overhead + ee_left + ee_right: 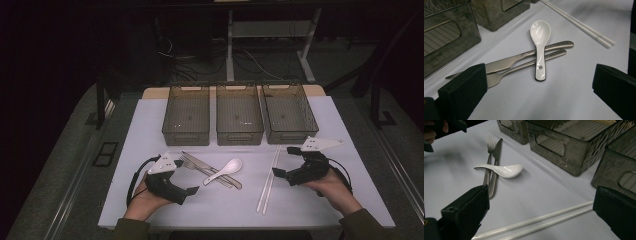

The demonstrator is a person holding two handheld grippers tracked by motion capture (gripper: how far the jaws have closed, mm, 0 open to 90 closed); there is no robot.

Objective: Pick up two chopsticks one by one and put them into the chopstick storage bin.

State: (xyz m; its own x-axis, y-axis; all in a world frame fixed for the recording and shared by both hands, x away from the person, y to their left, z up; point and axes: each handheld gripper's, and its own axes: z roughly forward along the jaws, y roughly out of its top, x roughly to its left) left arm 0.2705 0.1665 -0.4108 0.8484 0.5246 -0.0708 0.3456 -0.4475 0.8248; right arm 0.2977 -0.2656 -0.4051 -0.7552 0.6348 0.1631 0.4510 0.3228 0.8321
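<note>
A white ceramic spoon [226, 170] [539, 47] [503, 170] lies across the handles of a steel knife [212, 170] [524, 56] [496, 165] and fork [192, 163] [524, 67] [489, 157] at the table's middle. Two white chopsticks [268, 177] [584, 27] [536, 222] lie side by side to the right. My left gripper [194, 190] [539, 87] rests open on the table left of the cutlery, nothing between its jaws. My right gripper [280, 174] [541, 207] is open just right of the chopsticks, pointing toward them.
Three empty smoky plastic bins stand in a row at the back: left bin [186, 112], middle bin [238, 112], right bin [290, 111]. A white mat [200, 210] covers the table. Beyond the far edge are desk legs and cables on the floor.
</note>
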